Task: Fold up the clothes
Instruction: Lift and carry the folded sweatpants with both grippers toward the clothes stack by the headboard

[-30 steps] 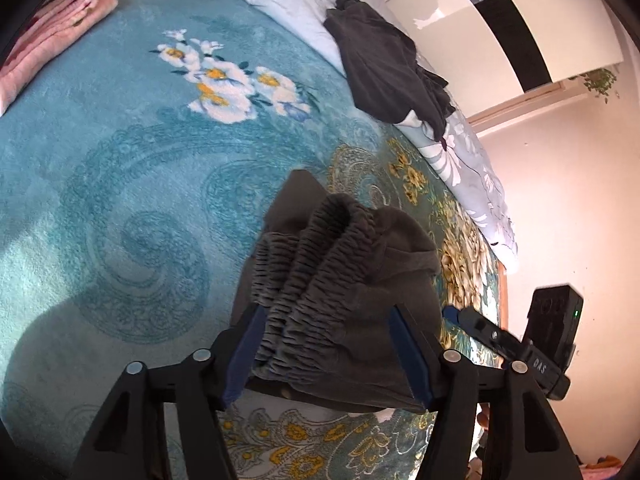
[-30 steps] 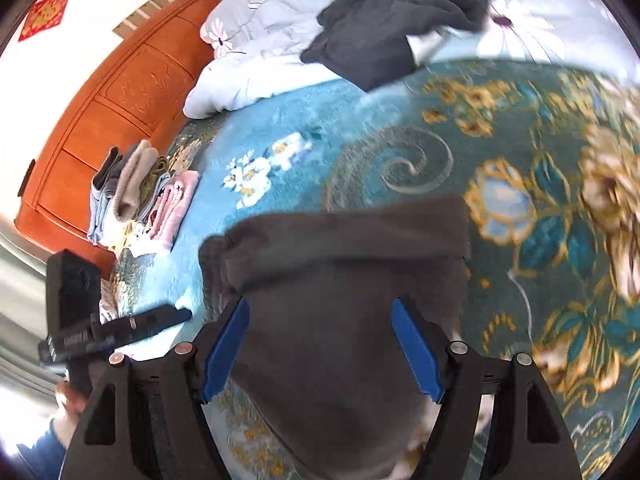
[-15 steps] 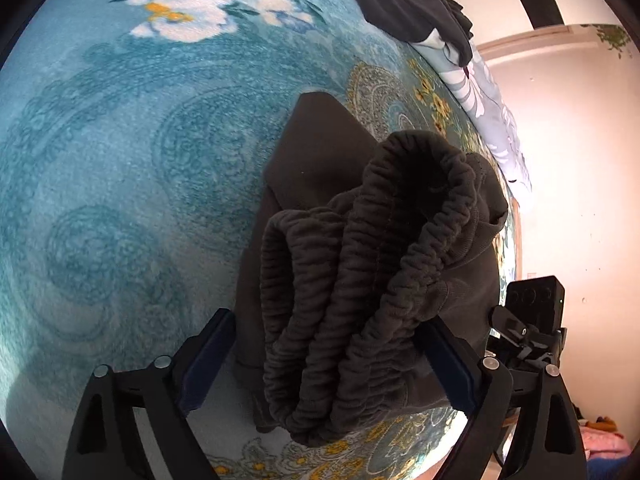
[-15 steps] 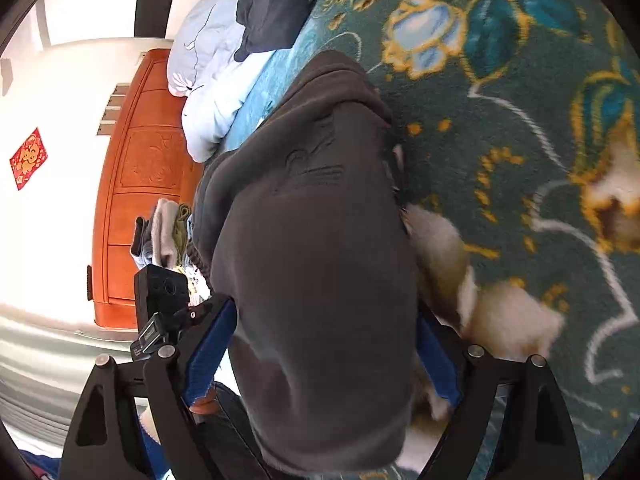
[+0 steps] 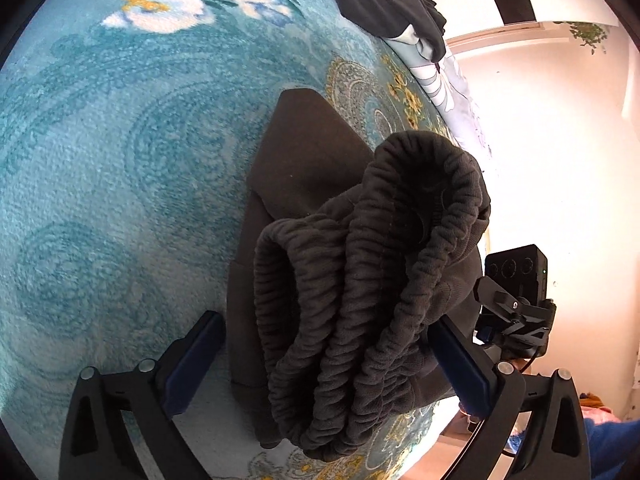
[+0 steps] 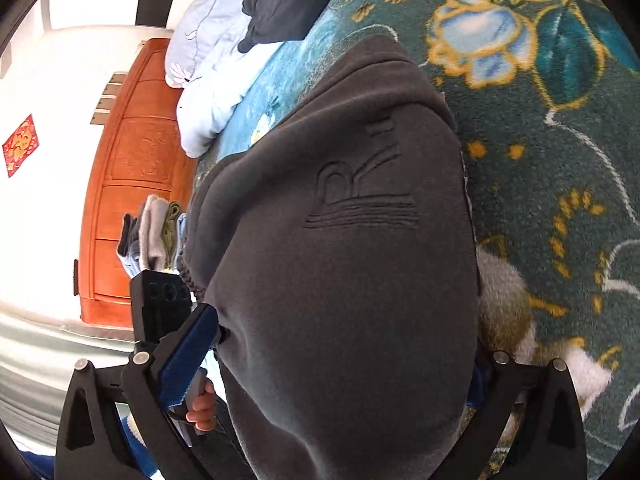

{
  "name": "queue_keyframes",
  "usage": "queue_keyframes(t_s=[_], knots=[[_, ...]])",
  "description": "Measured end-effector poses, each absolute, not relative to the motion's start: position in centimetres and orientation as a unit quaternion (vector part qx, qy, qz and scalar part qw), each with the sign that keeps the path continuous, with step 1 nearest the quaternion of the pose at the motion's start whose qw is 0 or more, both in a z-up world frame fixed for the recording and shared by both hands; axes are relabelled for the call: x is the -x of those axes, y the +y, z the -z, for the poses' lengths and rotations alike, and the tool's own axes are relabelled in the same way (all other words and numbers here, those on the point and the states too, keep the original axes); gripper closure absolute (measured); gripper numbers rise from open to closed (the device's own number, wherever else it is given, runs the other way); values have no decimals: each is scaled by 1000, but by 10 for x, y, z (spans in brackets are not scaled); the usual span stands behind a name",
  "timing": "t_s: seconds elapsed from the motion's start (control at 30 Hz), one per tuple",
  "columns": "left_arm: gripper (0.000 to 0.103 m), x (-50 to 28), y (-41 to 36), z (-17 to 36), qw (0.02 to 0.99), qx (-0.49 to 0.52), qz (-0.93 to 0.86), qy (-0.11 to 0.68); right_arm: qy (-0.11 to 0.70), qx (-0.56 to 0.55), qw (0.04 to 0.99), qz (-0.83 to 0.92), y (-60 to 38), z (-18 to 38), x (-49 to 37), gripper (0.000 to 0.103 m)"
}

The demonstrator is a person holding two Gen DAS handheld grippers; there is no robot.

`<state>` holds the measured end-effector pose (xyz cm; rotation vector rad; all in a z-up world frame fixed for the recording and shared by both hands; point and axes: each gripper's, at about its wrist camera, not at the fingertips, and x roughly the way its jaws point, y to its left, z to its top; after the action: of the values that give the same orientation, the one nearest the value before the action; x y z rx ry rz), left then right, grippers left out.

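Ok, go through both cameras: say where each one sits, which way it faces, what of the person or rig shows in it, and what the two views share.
Left wrist: on the left gripper, facing along its fingers over the teal floral blanket at the gray garment; the right gripper's camera block shows at right.
Right wrist: on the right gripper, facing across the same garment toward the wooden headboard and folded stack; a hand shows.
Shared: the garment, blanket, and dark clothes on the pillow.

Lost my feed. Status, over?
Left gripper open around waistband. Right gripper open, fingers astride the grey trousers, which lie bunched on blanket. Nothing in the way.
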<state>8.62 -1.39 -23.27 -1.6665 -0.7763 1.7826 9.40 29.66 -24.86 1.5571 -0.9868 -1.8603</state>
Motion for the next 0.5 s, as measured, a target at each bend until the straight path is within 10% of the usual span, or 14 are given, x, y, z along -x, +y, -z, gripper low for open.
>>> queue_keyframes(t_s=[0.5], knots=[[6,-92,-35,232,250,595,-672,-364,-322,-615,212,688,284,239,-89,6]])
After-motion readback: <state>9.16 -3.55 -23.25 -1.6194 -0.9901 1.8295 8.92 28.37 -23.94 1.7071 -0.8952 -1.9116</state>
